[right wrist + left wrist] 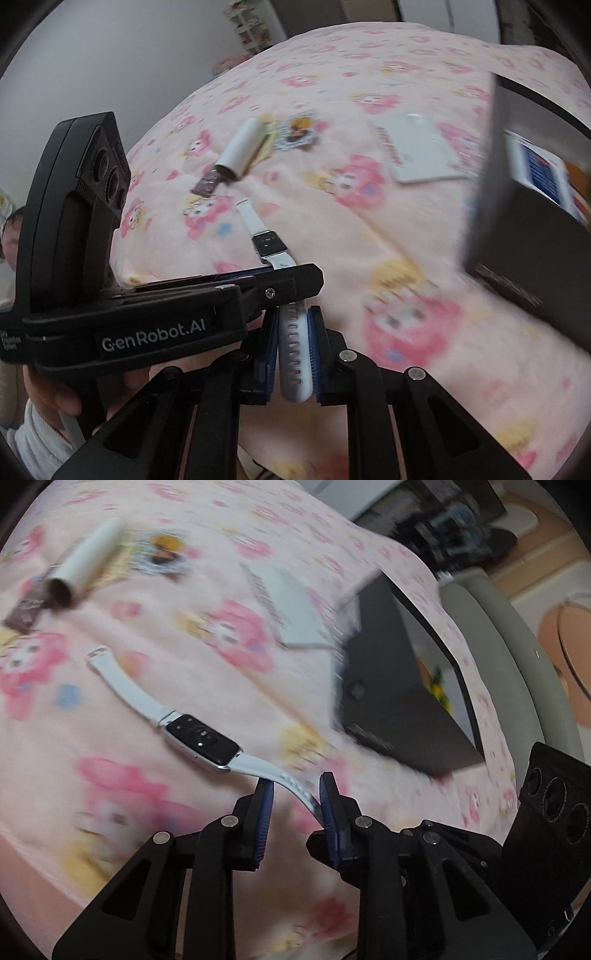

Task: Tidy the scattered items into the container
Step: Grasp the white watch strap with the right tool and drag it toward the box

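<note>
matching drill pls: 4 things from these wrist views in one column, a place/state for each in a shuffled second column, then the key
1. smartwatch
2. white tube
3. white card
4. dark box

A. tilted, open side up, at the blanket's right
B. flat on the blanket just left of the box
C. strap end lies between the right gripper's pads
D. lies over a brown packet, far left in the left wrist view

Pairs: 1-C, 2-D, 3-B, 4-A
</note>
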A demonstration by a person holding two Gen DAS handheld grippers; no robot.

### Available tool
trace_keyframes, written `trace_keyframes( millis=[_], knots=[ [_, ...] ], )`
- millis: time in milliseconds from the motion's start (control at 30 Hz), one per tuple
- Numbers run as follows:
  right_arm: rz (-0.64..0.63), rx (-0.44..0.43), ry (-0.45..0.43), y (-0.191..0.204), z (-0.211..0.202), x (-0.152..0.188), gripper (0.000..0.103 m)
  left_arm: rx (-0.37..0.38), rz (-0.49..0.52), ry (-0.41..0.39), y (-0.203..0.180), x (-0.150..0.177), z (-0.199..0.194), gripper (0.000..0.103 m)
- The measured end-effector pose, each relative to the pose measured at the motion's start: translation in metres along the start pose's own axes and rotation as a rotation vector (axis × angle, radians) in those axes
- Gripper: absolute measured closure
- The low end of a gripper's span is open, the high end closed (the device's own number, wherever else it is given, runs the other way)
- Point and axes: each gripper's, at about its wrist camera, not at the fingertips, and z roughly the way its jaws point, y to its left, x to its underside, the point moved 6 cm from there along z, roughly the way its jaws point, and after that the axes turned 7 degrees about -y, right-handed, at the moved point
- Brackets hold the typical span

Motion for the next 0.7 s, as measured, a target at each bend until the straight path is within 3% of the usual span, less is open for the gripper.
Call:
trace_keyframes(
  millis=[167,333,700],
  knots=[
    [0.109,0.046,-0.025,-0.050,-0.039,0.033,0.090,0.048,0.142,0.095,-0.065,0.033,0.038,0.078],
    [0.201,0.071,-0.068,-0.092,-0.069,0.059,0.090,0.077,0.222,0.177,-0.110,0.052,0.070,0.078],
    [0.313,0.062,-0.161,-0.142,-0.103,0.082,0.090,0.097,0.316,0.194,-0.151,0.064,0.081,0.077]
  ],
)
